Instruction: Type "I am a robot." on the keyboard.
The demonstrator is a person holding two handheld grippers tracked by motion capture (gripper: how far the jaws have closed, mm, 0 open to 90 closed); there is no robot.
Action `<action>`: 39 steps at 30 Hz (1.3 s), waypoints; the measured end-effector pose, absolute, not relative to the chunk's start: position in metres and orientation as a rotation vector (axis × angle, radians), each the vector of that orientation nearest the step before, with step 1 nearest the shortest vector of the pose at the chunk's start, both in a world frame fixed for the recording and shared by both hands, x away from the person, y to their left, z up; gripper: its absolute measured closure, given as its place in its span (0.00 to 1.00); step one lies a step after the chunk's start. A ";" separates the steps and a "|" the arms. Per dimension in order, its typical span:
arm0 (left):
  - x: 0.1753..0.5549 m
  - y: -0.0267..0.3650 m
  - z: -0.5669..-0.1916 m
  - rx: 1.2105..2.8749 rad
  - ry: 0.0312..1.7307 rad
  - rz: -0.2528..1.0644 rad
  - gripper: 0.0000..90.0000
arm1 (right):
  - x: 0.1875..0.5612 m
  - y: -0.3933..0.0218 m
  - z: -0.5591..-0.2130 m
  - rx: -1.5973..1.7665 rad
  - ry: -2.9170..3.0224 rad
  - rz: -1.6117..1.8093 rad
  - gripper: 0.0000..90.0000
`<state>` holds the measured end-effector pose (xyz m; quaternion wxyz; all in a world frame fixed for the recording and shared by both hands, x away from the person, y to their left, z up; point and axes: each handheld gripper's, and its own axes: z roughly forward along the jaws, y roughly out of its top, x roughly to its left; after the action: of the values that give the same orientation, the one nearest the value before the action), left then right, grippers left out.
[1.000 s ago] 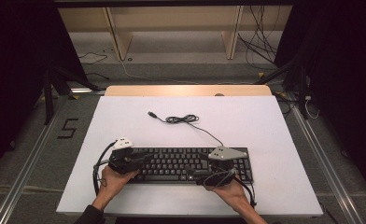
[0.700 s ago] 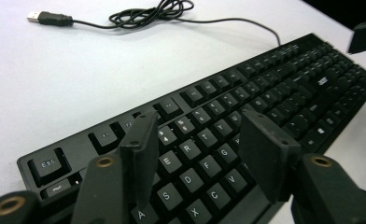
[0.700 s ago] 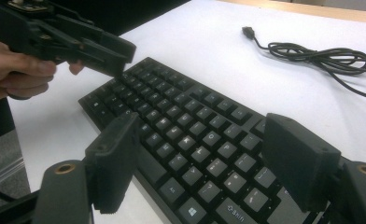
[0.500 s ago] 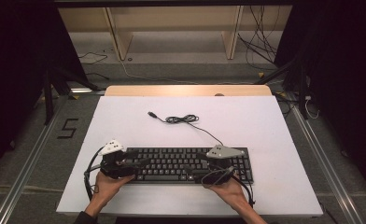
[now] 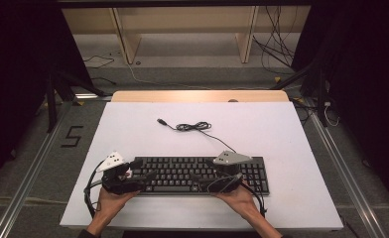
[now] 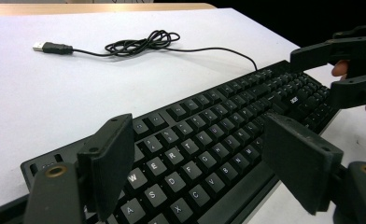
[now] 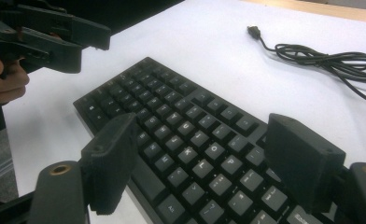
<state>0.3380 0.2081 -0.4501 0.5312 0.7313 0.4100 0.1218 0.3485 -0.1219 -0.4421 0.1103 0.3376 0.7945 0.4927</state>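
A black keyboard (image 5: 197, 173) lies near the front edge of the white table (image 5: 291, 134). Its black cable (image 5: 192, 127) is bunched behind it and ends in a USB plug (image 5: 161, 121). My left gripper (image 5: 135, 174) sits at the keyboard's left end, pointing right. Its jaws have just been opening and stand wide, their pads clear of the keys (image 6: 204, 144). My right gripper (image 5: 205, 181) hovers over the right half, pointing left, and is open above the keys (image 7: 202, 140). Each gripper view also shows the other gripper farther off, as well as the cable (image 6: 139, 44) (image 7: 321, 53).
A wooden strip (image 5: 197, 95) runs along the table's far edge. Behind it stand pale shelf legs (image 5: 125, 39) and loose cables lie on the floor (image 5: 277, 54). A "5" (image 5: 72, 136) is marked on the floor at the left.
My left gripper has slid left off the keyboard's left end and its jaws have opened. The right gripper and the keyboard have stayed in place.
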 end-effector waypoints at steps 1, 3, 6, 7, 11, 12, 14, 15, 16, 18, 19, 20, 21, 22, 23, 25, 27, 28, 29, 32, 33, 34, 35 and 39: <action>0.337 0.208 -0.450 1.743 0.977 0.293 0.28 | 0.349 -0.121 -0.442 0.989 2.337 1.445 0.30; 0.336 0.209 -0.450 1.741 0.975 0.298 0.28 | 0.351 -0.119 -0.442 0.979 2.345 1.444 0.32; 0.335 0.209 -0.450 1.737 0.974 0.298 0.28 | 0.353 -0.116 -0.442 0.974 2.350 1.443 0.35; 0.334 0.209 -0.450 1.737 0.975 0.299 0.28 | 0.354 -0.115 -0.442 0.971 2.353 1.441 0.36; 0.332 0.209 -0.451 1.736 0.977 0.302 0.28 | 0.359 -0.110 -0.443 0.974 2.367 1.423 0.42; 0.332 0.209 -0.450 1.735 0.976 0.306 0.28 | 0.360 -0.109 -0.444 0.972 2.373 1.417 0.45; 0.331 0.210 -0.450 1.731 0.977 0.307 0.28 | 0.362 -0.107 -0.445 0.976 2.384 1.401 0.49; 0.330 0.210 -0.450 1.731 0.977 0.308 0.28 | 0.364 -0.106 -0.445 0.979 2.388 1.395 0.53; 0.330 0.210 -0.450 1.731 0.975 0.309 0.28 | 0.365 -0.105 -0.446 0.979 2.393 1.387 0.57; 0.329 0.210 -0.450 1.728 0.978 0.313 0.28 | 0.368 -0.103 -0.448 0.995 2.402 1.375 0.65; 0.328 0.210 -0.450 1.727 0.977 0.314 0.28 | 0.369 -0.102 -0.449 0.999 2.407 1.364 0.69; 0.328 0.211 -0.450 1.726 0.977 0.314 0.28 | 0.370 -0.101 -0.450 1.004 2.409 1.358 0.73; 0.328 0.211 -0.450 1.727 0.976 0.315 0.28 | 0.371 -0.101 -0.450 1.007 2.416 1.349 0.77; 0.328 0.211 -0.450 1.726 0.976 0.315 0.28 | 0.372 -0.100 -0.451 1.012 2.422 1.337 0.81; 0.327 0.211 -0.450 1.728 0.974 0.317 0.28 | 0.374 -0.098 -0.452 1.016 2.421 1.330 0.84; 0.327 0.211 -0.450 1.726 0.975 0.317 0.28 | 0.377 -0.097 -0.455 1.027 2.430 1.302 0.91; 0.327 0.210 -0.451 1.727 0.975 0.317 0.28 | 0.379 -0.095 -0.457 1.035 2.441 1.279 0.95; 0.326 0.210 -0.451 1.727 0.975 0.319 0.28 | 0.380 -0.094 -0.459 1.033 2.445 1.269 0.97; 0.326 0.210 -0.451 1.727 0.975 0.320 0.28 | 0.381 -0.093 -0.460 1.036 2.449 1.257 0.98; 0.326 0.209 -0.451 1.729 0.973 0.320 0.28 | 0.382 -0.090 -0.462 1.041 2.461 1.230 1.00; 0.326 0.210 -0.451 1.731 0.972 0.321 0.28 | 0.383 -0.089 -0.463 1.039 2.464 1.223 1.00; 0.326 0.210 -0.451 1.730 0.973 0.322 0.28 | 0.383 -0.088 -0.464 1.041 2.468 1.214 1.00; 0.326 0.210 -0.451 1.729 0.972 0.323 0.28 | 0.384 -0.087 -0.465 1.041 2.472 1.208 1.00; 0.326 0.210 -0.451 1.726 0.975 0.325 0.28 | 0.386 -0.083 -0.469 1.049 2.490 1.174 1.00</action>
<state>0.3262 0.2104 -0.4512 0.5366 0.7251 0.4094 0.1364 0.3856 -0.0834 -0.4693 0.0977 0.3543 0.8412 0.3966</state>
